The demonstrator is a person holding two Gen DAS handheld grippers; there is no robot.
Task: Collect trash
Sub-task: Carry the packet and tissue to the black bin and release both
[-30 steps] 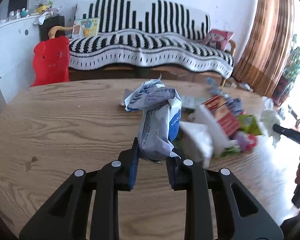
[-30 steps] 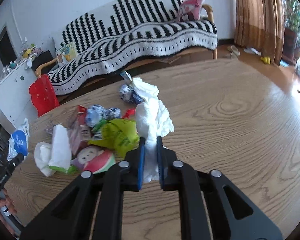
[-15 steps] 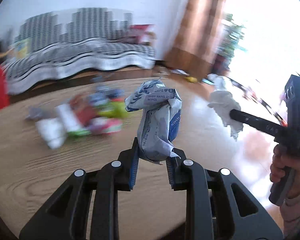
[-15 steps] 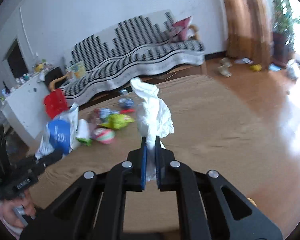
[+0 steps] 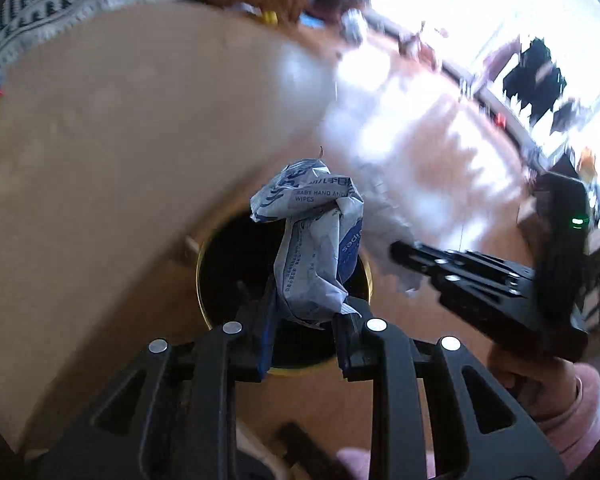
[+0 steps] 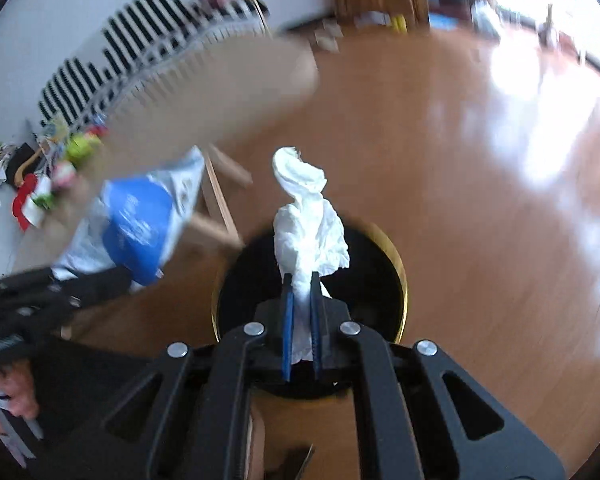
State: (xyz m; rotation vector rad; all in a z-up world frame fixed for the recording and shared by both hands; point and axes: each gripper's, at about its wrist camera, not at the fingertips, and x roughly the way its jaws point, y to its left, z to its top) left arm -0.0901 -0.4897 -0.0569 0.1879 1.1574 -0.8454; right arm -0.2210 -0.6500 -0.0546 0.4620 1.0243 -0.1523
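Hovering over the black gold-rimmed bin (image 6: 396,264) on the floor, both grippers carry trash not yet dropped. The left gripper (image 5: 304,322) is clamped on a crumpled wipes packet (image 5: 316,248); the right gripper (image 6: 300,320) pinches a white tissue (image 6: 306,220). More litter (image 6: 60,168) lies at the table's (image 5: 120,120) far edge, so several trips remain, I judge.
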